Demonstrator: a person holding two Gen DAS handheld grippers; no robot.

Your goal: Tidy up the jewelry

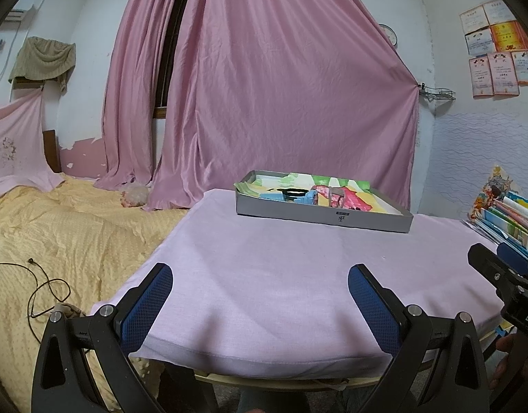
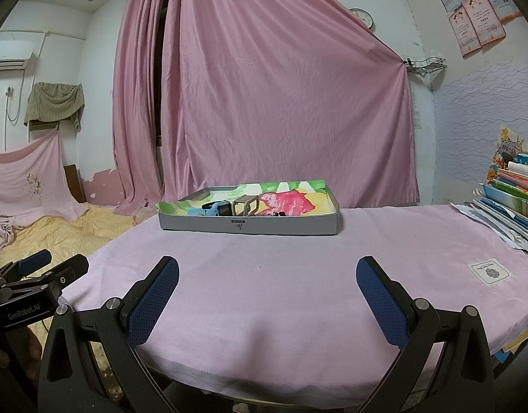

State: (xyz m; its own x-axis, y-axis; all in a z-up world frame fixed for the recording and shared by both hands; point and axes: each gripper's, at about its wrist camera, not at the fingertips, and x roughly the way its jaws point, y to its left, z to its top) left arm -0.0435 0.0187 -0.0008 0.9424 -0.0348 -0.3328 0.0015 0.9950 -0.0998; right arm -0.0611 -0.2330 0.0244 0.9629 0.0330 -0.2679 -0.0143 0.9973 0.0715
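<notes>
Pink cloth covers the worktop (image 2: 298, 275), where a grey tray (image 2: 250, 223) at its far side holds a blue watch (image 2: 214, 208) and tan band (image 2: 245, 206). Both the left hand-held gripper (image 1: 260, 296) and right hand-held gripper (image 2: 267, 285) hover level near the front edge, jaws spread wide, empty. "GenRobot.AI" is printed on the left one.

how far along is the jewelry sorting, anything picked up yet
Done: a blue watch, a tan band and a few small dark pieces already lie in the grey tray at the far side of the pink-covered table. In hand: nothing; the left gripper and right gripper are both open and empty at the near edge. Left: no loose jewelry shows on the cloth, so perhaps only arranging inside the tray.
</notes>
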